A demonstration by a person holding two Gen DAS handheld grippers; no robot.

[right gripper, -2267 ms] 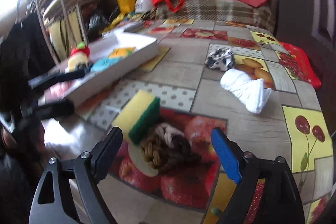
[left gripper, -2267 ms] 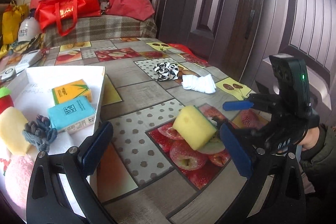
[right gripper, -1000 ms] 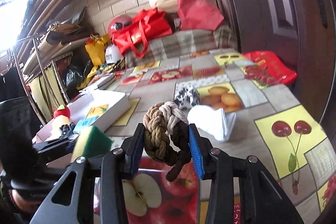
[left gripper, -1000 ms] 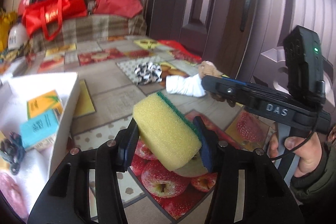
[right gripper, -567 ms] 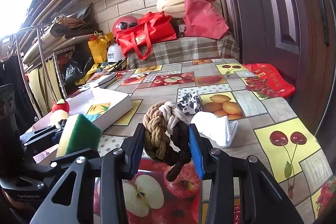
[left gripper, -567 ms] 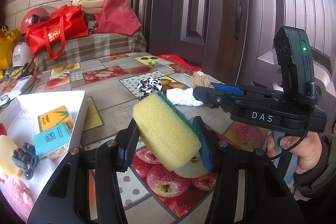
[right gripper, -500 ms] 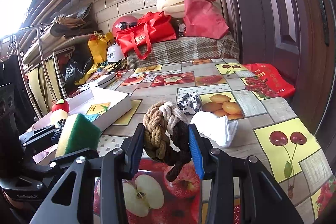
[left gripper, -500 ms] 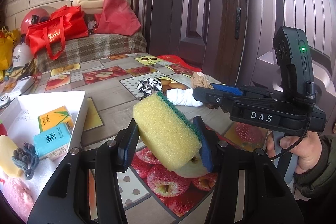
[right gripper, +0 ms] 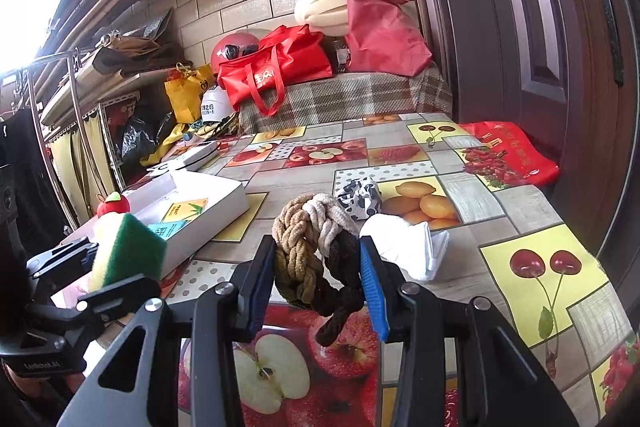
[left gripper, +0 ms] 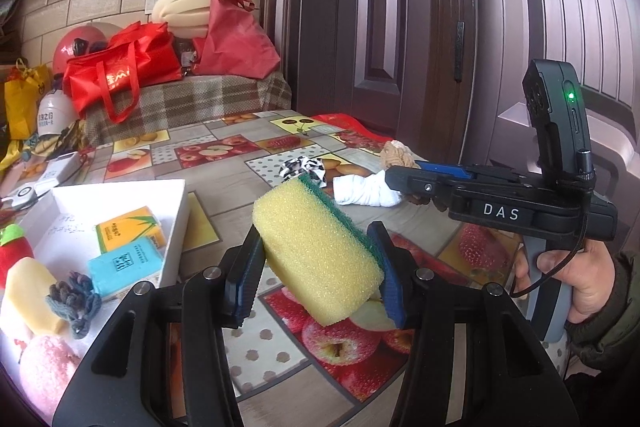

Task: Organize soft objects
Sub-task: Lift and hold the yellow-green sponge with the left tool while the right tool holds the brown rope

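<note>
Left tongs (left gripper: 316, 273) clamped on the yellow-and-green sponge (left gripper: 318, 255), held clear above the fruit-print surface (left gripper: 256, 343); sponge's bulk hides the pad faces. Right tongs (right gripper: 318, 281) pinch the braided rope knot (right gripper: 316, 247), its dark tail dangling below the pads. White box (left gripper: 176, 211) at left is cut off by the frame edge; cow-print scrunchie (right gripper: 360, 203) and white cloth (right gripper: 404, 251) lie partly hidden behind the knot.

A fruit-patterned tablecloth (right gripper: 520, 195) covers the table. Behind it, a red tote bag (right gripper: 276, 67), a red helmet (left gripper: 74, 45) and a white helmet (right gripper: 212, 107) sit by a plaid-covered bench (left gripper: 192, 103), beside a dark brown panelled door (left gripper: 384, 27).
</note>
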